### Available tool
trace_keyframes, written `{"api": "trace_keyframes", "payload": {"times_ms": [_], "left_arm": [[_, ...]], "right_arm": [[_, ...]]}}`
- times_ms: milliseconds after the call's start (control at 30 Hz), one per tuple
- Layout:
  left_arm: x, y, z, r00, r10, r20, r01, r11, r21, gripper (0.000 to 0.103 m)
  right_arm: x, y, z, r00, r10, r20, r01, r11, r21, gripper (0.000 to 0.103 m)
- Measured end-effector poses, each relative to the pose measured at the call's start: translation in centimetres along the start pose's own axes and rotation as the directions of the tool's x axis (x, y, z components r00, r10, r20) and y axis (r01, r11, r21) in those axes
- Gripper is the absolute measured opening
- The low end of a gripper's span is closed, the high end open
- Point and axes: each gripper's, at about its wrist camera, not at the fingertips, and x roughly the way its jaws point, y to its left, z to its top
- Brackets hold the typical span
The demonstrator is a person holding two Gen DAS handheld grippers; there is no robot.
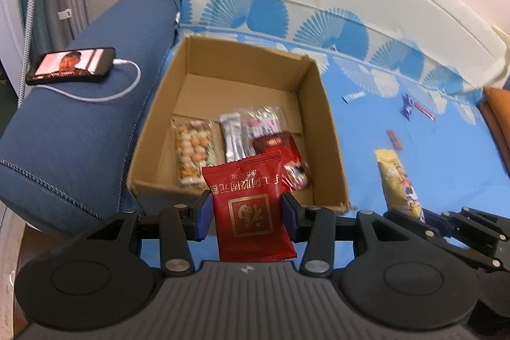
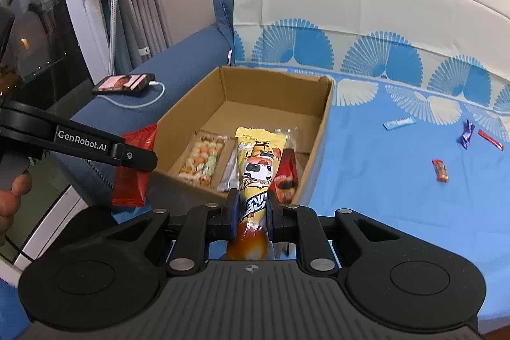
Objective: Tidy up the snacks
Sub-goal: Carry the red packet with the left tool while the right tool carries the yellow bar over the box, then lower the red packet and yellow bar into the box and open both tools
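So both tongs are loaded: left gripper [image 1: 247, 214] pinches the red packet [image 1: 251, 212], right gripper [image 2: 251, 209] clamps the yellow snack [image 2: 256, 180]. Cardboard box [image 1: 325, 129] sits right ahead of both, probably so each just drops in.

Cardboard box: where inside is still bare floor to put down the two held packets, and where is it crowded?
The cardboard box has bare floor along its far wall, beyond the snack row. The near half is crowded: mixed-cracker pack, silver stick pack, red packets. The left claw holds a red packet; the right claw holds a yellow panda packet.
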Motion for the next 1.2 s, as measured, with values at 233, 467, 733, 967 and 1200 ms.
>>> {"api": "trace_keyframes", "payload": {"times_ms": [233, 467, 733, 967, 1200], "left_arm": [[1.1, 1.2, 3.3, 0.999, 0.029, 0.038, -0.029, 0.999, -0.014, 0.050], [3.5, 2.2, 6.0, 0.999, 0.032, 0.038, -0.031, 0.999, -0.019, 0.050], [7.2, 2.7, 8.2, 0.999, 0.043, 0.013, -0.043, 0.999, 0.001, 0.050], [10.4, 3.0, 9.5, 0.998, 0.058, -0.011, -0.058, 0.998, 0.022, 0.050], [13.2, 3.3, 10.4, 0.997, 0.067, -0.041, -0.066, 0.997, 0.028, 0.050]], "right_arm": [[2.1, 0.2, 2.6, 0.999, 0.026, 0.022, -0.026, 1.000, -0.011, 0.018], [5.0, 0.2, 4.6, 0.999, 0.042, 0.021, -0.042, 0.999, -0.011, 0.018], [8.4, -0.6, 5.6, 0.999, 0.047, -0.012, -0.047, 0.999, 0.016, 0.018], [11.8, -1.5, 6.5, 0.998, 0.047, -0.030, -0.046, 0.998, 0.047, 0.018], [14.5, -2.1, 6.8, 0.998, 0.044, -0.052, -0.041, 0.998, 0.056, 0.018]]}}
